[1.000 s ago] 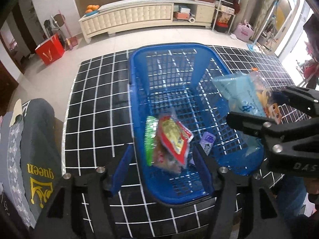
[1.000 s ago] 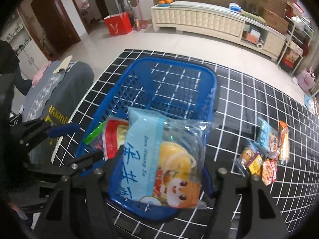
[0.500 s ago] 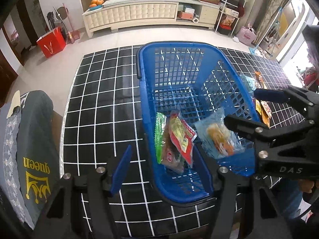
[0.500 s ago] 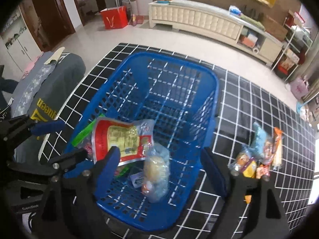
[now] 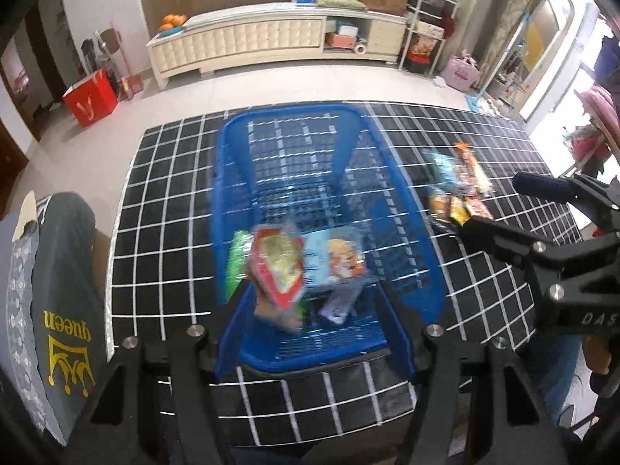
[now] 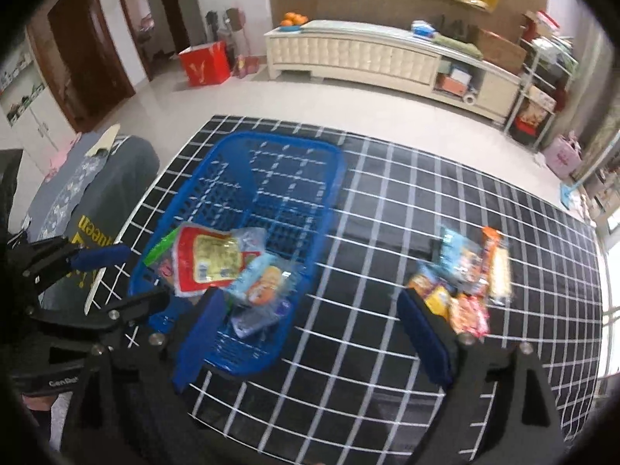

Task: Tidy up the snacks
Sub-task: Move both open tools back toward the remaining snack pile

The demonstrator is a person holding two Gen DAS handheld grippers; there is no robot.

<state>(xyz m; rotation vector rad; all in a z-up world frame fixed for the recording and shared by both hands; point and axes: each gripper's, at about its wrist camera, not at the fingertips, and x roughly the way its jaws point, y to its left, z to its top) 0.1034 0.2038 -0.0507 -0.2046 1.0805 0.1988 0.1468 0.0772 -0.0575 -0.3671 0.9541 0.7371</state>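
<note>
1. Black checked table (image 6: 387, 387) holds my blue basket (image 6: 333, 178).
2. My right fingers (image 6: 310, 333) have just been opening wide and hold nothing; the light blue snack bag (image 5: 333, 259) lies inside the basket.
3. My left fingers (image 5: 310, 333) hang half open, empty.
4. Next, I think, I reach for the snack pile (image 6: 465, 271) beside the basket.

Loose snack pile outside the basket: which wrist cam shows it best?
Right wrist view. The snack pile lies large on the black grid cloth, just past the open right gripper, right of the basket. The left wrist view shows the pile smaller, blurred, and partly hidden by the right gripper's finger.
</note>
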